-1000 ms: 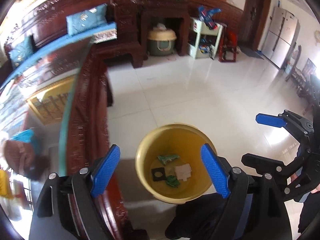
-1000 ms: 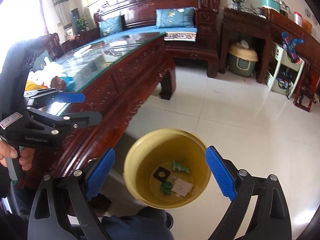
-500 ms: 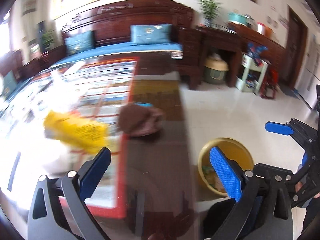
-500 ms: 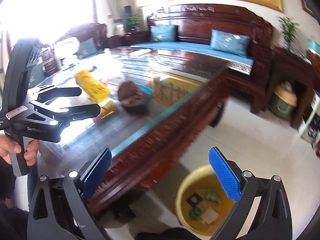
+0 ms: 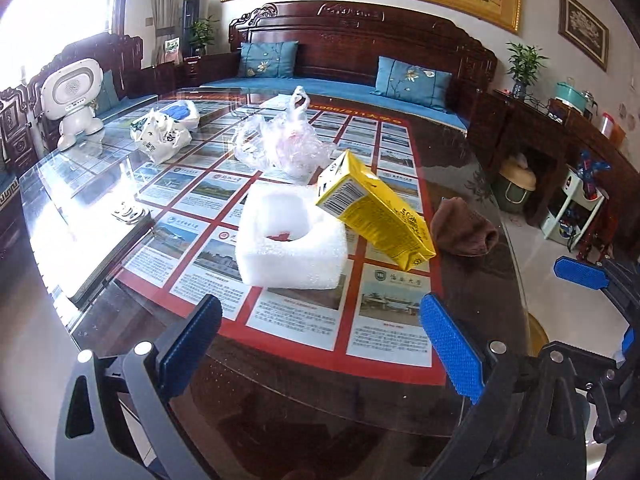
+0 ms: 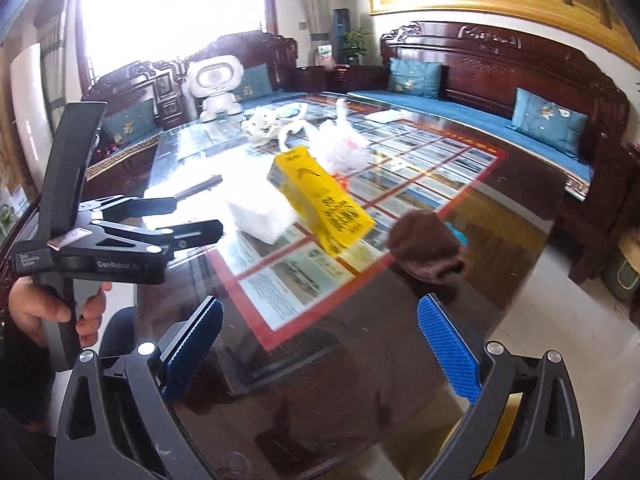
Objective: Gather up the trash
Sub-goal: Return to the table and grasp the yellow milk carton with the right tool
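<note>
While both of my tools hang over the near edge of the glass-topped bench (image 5: 472, 184), neither carries anything. The left gripper (image 5: 320, 344) fills the bottom of its own view with its blue pads spread wide, and the right gripper (image 6: 318, 344) stands just as wide at the bottom of its view.

At the centre of the left view I see a white foam block (image 5: 290, 240) lying on the glass, and a yellow carton (image 5: 372, 210) tilted with one end propped on the block's right side. Above them, toward the upper middle, sits a crumpled clear plastic bag (image 5: 286, 142), and farther left a white printed bag (image 5: 162, 138). A brown cloth (image 5: 464, 230) lies just right of the carton.

In the right view the same carton (image 6: 320, 200) sits mid-frame, leaning on the foam (image 6: 258, 210), with the cloth (image 6: 426, 246) to its right. A white toy robot (image 5: 74, 106) stands at the upper left of the bench.
</note>
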The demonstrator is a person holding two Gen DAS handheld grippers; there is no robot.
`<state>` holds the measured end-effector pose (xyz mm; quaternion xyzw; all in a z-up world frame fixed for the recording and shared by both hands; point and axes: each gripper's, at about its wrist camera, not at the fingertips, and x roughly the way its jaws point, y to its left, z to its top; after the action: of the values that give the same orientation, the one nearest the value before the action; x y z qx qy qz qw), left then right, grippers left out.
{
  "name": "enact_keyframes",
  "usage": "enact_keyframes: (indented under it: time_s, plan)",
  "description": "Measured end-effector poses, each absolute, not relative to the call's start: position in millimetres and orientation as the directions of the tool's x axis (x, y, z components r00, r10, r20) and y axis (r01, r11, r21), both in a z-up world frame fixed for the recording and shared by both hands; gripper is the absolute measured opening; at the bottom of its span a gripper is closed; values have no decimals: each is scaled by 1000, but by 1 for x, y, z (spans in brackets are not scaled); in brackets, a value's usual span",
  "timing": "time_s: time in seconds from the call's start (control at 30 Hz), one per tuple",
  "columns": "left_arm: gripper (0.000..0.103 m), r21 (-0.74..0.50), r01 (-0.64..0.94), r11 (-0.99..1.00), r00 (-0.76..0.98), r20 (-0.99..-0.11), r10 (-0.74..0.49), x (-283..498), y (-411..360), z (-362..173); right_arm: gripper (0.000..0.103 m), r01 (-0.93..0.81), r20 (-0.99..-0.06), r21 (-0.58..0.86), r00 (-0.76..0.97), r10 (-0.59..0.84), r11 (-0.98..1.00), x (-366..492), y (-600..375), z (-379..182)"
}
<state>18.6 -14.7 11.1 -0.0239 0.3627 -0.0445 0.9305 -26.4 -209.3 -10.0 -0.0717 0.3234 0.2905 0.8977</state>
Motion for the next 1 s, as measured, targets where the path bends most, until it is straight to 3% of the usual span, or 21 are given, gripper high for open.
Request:
enact_keyframes:
  time_s: [0.47,0.7,0.9,1.0]
  plan:
    - [99,-86,44,995,709,-699,-91,45,-2,-8,93,-650,-616,15,593,519,760,26,-174,-22]
    - [99,-101,20,995,680,-728,-88,64,2,-20,84,-705,-687,0,515,513,709,80,-154,-39]
    - [99,-112,11,994,658,-747,-92,72,6,-30,85,-742,-730,-102,508,457,663,108,-138,-53]
    - [99,-115,18,993,649,-754,-99,76,6,-33,85,-760,-743,-54,464,483,647,120,-136,-56]
